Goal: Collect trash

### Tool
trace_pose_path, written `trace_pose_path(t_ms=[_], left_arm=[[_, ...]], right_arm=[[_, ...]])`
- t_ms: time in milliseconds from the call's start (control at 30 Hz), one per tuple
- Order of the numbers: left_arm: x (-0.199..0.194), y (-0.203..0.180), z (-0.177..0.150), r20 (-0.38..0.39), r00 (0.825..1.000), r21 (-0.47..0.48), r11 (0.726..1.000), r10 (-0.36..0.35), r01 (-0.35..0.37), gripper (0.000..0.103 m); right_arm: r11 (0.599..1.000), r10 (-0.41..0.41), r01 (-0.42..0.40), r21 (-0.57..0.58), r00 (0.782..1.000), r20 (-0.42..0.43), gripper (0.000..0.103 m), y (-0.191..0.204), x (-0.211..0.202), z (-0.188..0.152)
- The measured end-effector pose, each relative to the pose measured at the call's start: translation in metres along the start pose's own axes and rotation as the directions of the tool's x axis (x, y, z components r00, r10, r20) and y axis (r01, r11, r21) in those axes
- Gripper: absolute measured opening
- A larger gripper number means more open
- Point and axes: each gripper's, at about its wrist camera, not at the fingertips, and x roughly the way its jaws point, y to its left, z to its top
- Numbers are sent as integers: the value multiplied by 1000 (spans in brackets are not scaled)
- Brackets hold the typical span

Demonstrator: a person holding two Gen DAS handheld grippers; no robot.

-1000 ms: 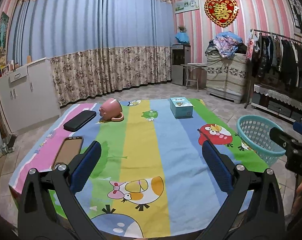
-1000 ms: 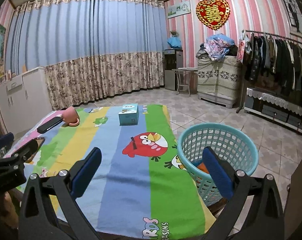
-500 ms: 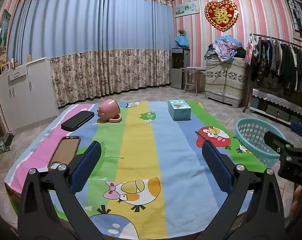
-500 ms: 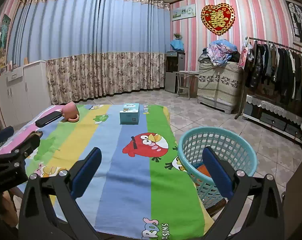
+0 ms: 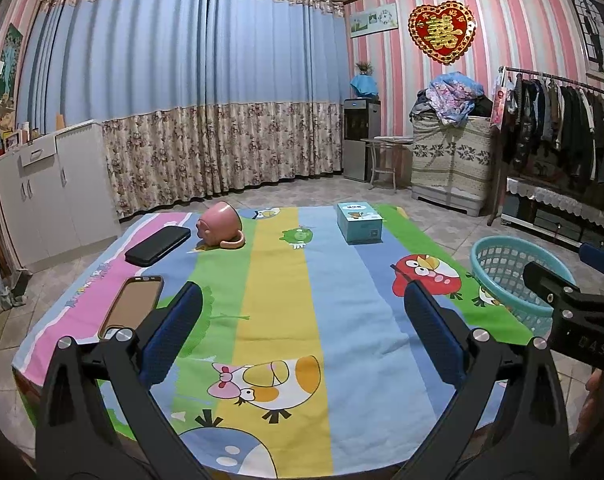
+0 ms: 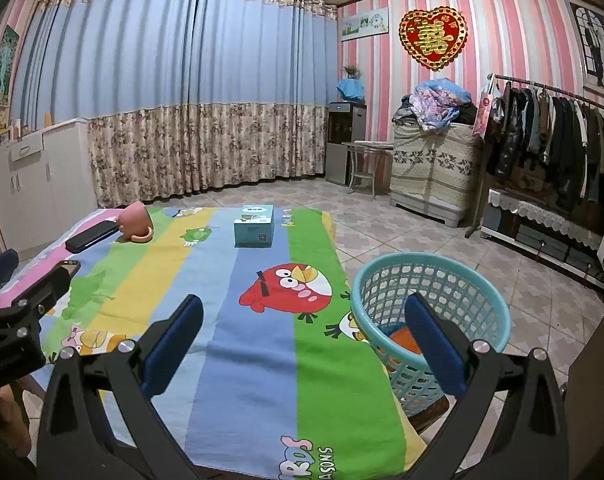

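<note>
A teal mesh basket (image 6: 429,280) stands beside the table's right edge, with something orange (image 6: 403,338) inside; it also shows in the left wrist view (image 5: 505,276). My left gripper (image 5: 302,334) is open and empty above the near part of the table. My right gripper (image 6: 302,336) is open and empty, its right finger over the basket's near rim. Each gripper shows at the edge of the other's view. No loose trash shows on the colourful cartoon tablecloth (image 5: 278,280).
On the table lie a tipped pink mug (image 5: 220,226), a black case (image 5: 158,246), a phone (image 5: 132,306) and a light blue box (image 5: 359,222). A white cabinet (image 5: 54,196) stands left, a clothes rack (image 5: 561,128) right.
Both grippers have drawn back and risen a little, so the table and the basket look smaller. Both stay open and empty. Nothing on the table has moved.
</note>
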Motion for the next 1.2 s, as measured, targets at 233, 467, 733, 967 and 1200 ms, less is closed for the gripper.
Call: trace_pose_path(t_ms=[233,467,733,967,1200], left_arm=[[-3,-2,2,9,1000,2,1000,5,-5,98],[-3,-3,2,8,1000,0,1000,2,-2,98],[-5,-3,4,8,1000,2,1000,6,-6,98],[-4,0,3,13,1000,-5,1000,9,-9,98],[-4,0,3,16,1000,-5,1000,9,-8,98]], right_arm=[[1000,-1,1,3,1000,1,99,-2,0,0],[1000,-7,7,14,1000,1,99,-4,1,2],[1000,-5,5,14,1000,1,99,-3,1,2],[1000,-7,7,13,1000,0,99,-4,1,1],[1000,-7,7,13,1000,1,99,-3,2,2]])
